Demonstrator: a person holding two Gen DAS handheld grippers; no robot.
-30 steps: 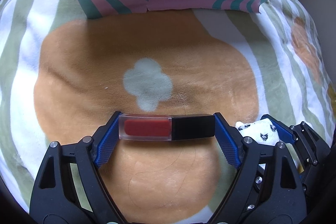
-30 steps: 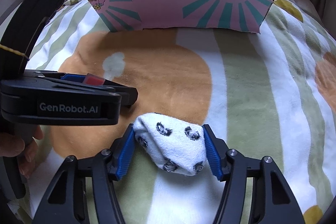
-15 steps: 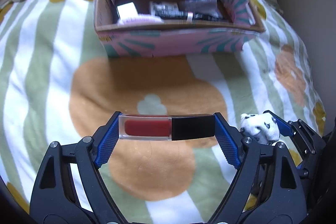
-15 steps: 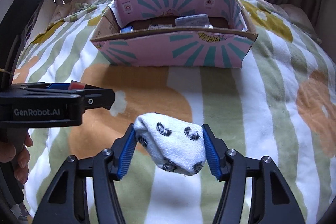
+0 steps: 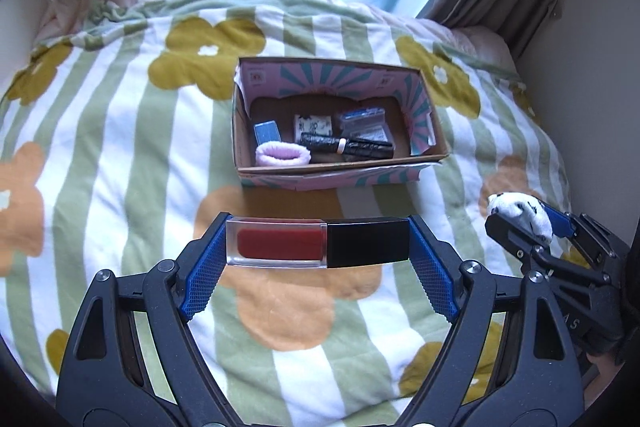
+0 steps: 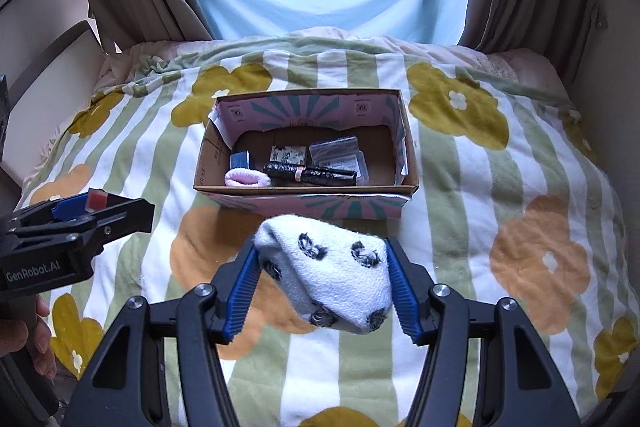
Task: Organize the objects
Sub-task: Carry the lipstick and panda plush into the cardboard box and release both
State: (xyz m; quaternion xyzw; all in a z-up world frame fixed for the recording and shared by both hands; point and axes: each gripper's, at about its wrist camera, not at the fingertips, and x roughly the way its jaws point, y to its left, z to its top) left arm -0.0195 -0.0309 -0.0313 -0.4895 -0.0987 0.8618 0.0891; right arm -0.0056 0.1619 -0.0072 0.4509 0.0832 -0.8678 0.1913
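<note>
Left wrist: left gripper pitched down, clamping lipstick.

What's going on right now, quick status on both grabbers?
Left gripper shut on lip gloss tube. Right gripper shut on rolled sock. Cardboard box ahead, open, part full. Path clear.

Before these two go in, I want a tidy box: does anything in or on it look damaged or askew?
The cardboard box is a bit rough: its pink printed lining is torn and peeling at the right inner wall, with a ragged lower edge along the back. The black tube lies slanted over other items. Nothing has spilled.
</note>
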